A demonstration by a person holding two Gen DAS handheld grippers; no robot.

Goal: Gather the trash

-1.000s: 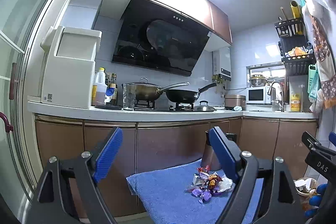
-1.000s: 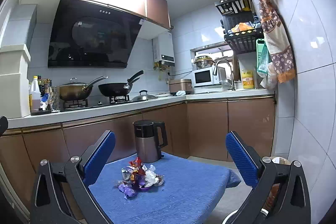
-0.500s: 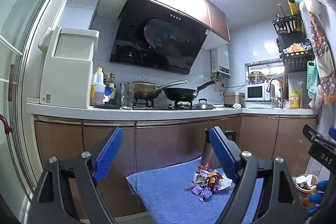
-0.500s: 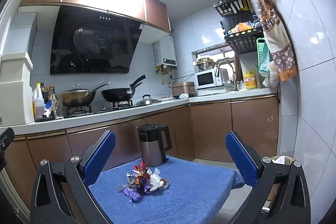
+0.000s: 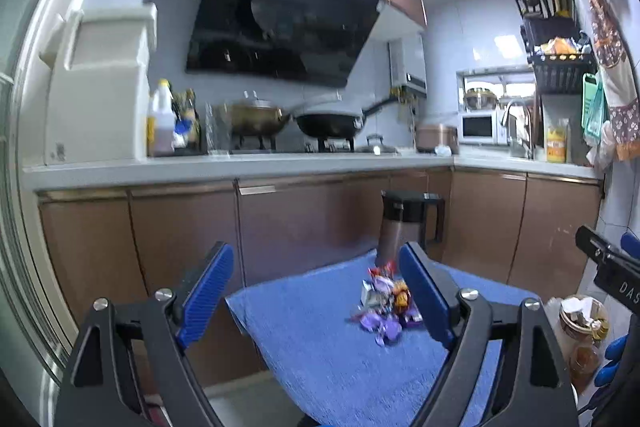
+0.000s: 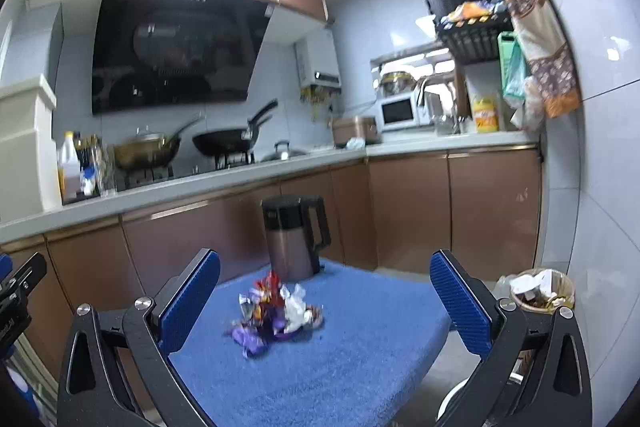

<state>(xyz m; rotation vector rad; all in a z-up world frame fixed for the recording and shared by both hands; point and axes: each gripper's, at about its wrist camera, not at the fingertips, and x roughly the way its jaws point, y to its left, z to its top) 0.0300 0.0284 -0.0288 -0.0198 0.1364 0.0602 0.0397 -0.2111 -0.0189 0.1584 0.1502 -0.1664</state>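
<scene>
Blue towel (image 6: 360, 355), wrapper pile (image 6: 276, 315) beyond spread fingers (image 6: 188, 303)

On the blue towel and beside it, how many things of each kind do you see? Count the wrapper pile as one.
Kettle: 1
Pile of wrappers: 1
Trash bin on the floor, right of the blue towel: 1
Total: 3
The wrappers in the pile are too blurred to count singly.

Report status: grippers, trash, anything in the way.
Left gripper open, empty; right gripper open, empty. Wrapper pile untouched on blue towel. Kettle close behind pile; bin on floor to the right.
</scene>
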